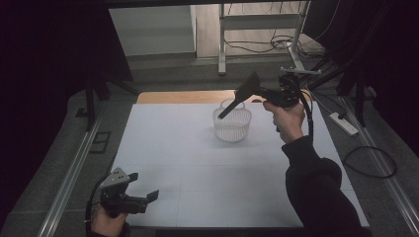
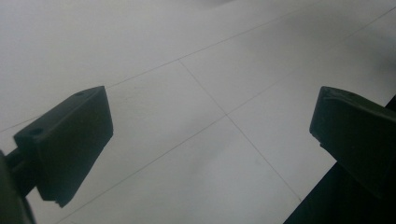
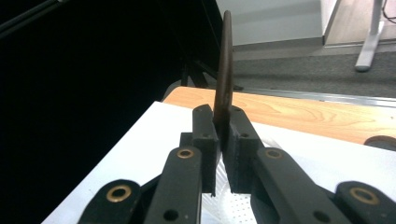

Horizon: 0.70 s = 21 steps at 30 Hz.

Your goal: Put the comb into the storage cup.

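Note:
A dark spatula with a flat triangular blade hangs over a white mesh basket at the far middle of the white board. Its handle slants down-left across the basket's rim. My right gripper is shut on the spatula. In the right gripper view the spatula stands edge-on, pinched between the jaws of the right gripper, with the basket below them. My left gripper rests at the near left corner, open with nothing in it. In its own view the left gripper stands wide over the bare board.
The white board covers a wooden table whose far edge shows behind it. A power strip and cables lie on the floor to the right. Metal desk legs stand at the back, and dark curtains hang on both sides.

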Each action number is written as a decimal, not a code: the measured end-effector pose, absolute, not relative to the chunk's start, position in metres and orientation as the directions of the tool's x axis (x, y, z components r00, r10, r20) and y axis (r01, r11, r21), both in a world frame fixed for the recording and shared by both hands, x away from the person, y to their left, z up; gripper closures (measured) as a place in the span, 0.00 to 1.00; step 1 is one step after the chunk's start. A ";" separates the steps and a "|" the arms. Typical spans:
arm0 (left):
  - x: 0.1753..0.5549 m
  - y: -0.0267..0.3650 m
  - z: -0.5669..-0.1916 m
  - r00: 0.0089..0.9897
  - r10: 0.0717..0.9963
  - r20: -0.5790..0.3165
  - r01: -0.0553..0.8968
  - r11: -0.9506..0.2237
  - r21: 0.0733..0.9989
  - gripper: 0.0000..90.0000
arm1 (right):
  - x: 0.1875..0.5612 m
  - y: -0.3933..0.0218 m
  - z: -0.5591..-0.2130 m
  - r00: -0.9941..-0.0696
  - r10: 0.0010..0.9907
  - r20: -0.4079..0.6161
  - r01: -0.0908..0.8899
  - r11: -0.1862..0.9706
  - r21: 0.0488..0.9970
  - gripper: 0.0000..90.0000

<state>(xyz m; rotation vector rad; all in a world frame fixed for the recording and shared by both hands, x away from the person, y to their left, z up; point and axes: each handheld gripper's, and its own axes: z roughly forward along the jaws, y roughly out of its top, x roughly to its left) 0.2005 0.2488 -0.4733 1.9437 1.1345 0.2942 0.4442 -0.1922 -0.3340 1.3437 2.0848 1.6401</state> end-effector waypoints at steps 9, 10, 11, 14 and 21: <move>0.201 0.249 -0.473 0.561 0.802 -0.203 0.608 -0.233 0.759 0.00 | 0.450 -0.189 -0.339 -0.568 0.739 0.361 0.537 0.001 0.844 0.93; 0.201 0.249 -0.473 0.561 0.803 -0.204 0.608 -0.232 0.759 0.00 | 0.450 -0.189 -0.340 -0.568 0.740 0.361 0.538 0.001 0.843 0.93; 0.201 0.249 -0.473 0.560 0.803 -0.204 0.608 -0.232 0.759 0.00 | 0.450 -0.188 -0.341 -0.566 0.741 0.361 0.539 0.001 0.842 0.93; 0.201 0.249 -0.473 0.560 0.803 -0.204 0.609 -0.231 0.759 0.00 | 0.451 -0.187 -0.342 -0.566 0.744 0.356 0.539 0.007 0.842 0.93; 0.201 0.249 -0.473 0.558 0.804 -0.206 0.609 -0.229 0.759 0.00 | 0.453 -0.182 -0.346 -0.569 0.747 0.343 0.538 0.023 0.843 0.93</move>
